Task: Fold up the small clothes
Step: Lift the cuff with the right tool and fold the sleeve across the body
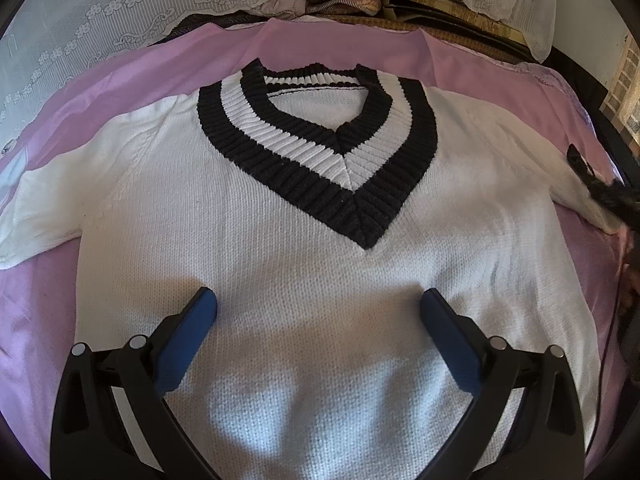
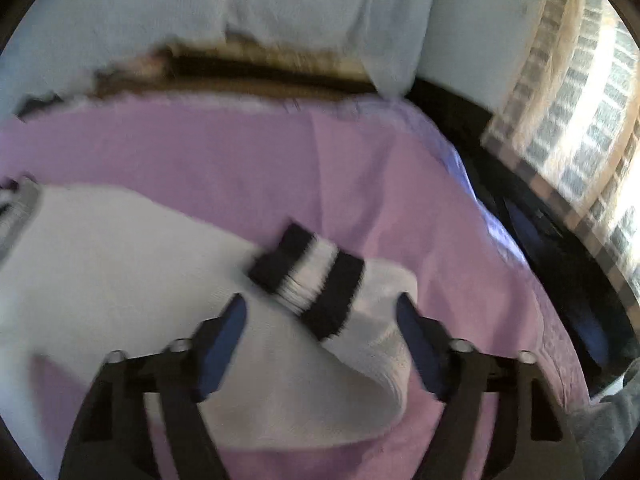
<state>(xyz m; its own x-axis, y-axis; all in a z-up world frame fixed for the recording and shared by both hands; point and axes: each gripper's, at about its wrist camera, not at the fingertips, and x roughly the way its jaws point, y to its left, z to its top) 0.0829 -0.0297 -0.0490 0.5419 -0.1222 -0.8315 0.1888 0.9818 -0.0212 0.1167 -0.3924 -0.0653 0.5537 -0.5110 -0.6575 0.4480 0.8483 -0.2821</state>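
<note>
left wrist view, white sweater flat on pink sheet, left gripper spread wide above it; right gripper apart over folded sleeve cuff

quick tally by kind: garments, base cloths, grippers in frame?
Sweaters: 1, the white V-neck sweater with a black-and-white striped cuff
Pink sheets underneath: 1
Grippers: 2, the left gripper and the right gripper, both open with nothing pinched between the fingers
Total: 4
</note>
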